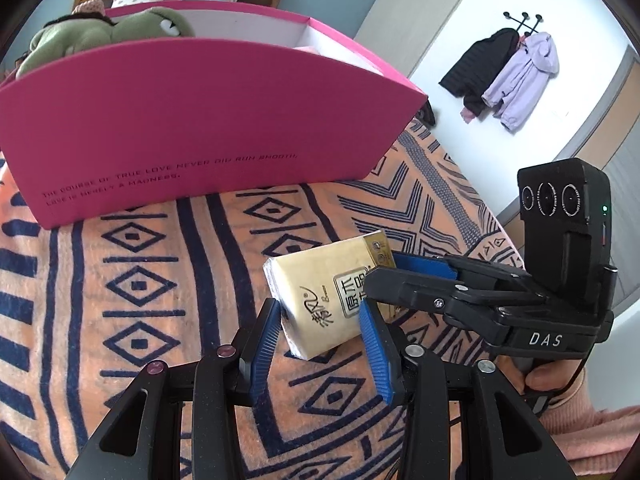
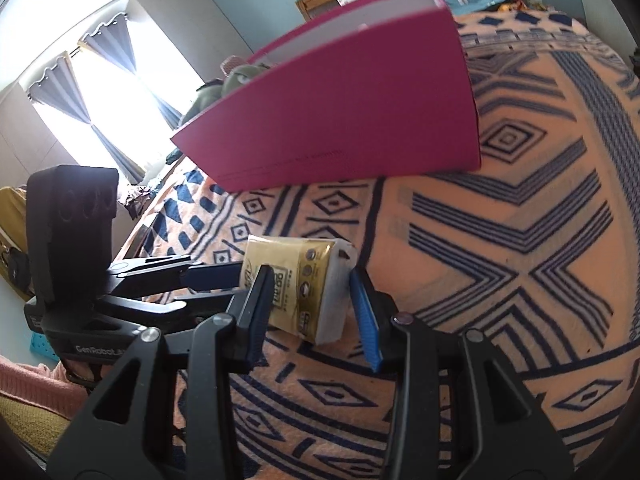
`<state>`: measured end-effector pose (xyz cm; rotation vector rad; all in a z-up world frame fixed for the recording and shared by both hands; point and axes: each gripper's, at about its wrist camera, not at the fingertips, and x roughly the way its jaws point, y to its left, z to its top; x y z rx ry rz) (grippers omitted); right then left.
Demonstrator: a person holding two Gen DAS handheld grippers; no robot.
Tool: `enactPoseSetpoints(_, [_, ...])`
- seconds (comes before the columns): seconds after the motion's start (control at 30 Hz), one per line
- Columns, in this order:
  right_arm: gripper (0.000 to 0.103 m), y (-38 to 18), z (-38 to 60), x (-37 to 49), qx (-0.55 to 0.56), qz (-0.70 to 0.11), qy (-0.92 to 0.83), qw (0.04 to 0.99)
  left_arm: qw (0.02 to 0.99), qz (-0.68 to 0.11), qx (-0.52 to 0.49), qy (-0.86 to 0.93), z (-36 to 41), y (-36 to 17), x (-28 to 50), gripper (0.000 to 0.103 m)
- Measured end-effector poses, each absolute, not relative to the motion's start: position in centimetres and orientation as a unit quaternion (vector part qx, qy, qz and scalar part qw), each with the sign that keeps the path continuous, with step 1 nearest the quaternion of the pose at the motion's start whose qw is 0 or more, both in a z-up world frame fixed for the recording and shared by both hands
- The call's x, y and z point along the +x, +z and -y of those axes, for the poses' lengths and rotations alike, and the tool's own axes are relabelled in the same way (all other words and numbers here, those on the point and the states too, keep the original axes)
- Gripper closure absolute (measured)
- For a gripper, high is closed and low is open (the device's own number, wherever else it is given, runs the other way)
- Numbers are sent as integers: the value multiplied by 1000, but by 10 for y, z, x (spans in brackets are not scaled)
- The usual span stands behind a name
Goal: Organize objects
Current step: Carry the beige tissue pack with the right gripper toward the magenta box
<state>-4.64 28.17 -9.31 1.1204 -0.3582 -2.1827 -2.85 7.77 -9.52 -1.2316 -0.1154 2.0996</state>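
Plush [image 1: 108,32] already in pink box [image 1: 208,120]. Tissue pack [image 1: 320,300] left on blanket [image 1: 120,320], mid-bed. Left gripper [image 1: 320,332], right gripper [image 2: 312,312] both spread, straddling pack, neither clamped yet.

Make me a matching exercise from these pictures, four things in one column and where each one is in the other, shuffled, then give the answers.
Things:
1. tissue pack
2. green plush toy
3. pink box
4. jackets

Places:
A. hanging on wall hooks
B. standing on the patterned blanket, beyond the tissue pack
C. inside the pink box
D. between the fingers of the left hand-held gripper

Pairs: 1-D, 2-C, 3-B, 4-A
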Motion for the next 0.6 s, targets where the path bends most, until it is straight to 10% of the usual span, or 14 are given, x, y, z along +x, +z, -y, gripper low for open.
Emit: enactPoseSetpoints(0.6, [60, -100, -281, -48, 435, 149, -825, 327, 339, 50, -492, 800, -84, -100, -28, 49])
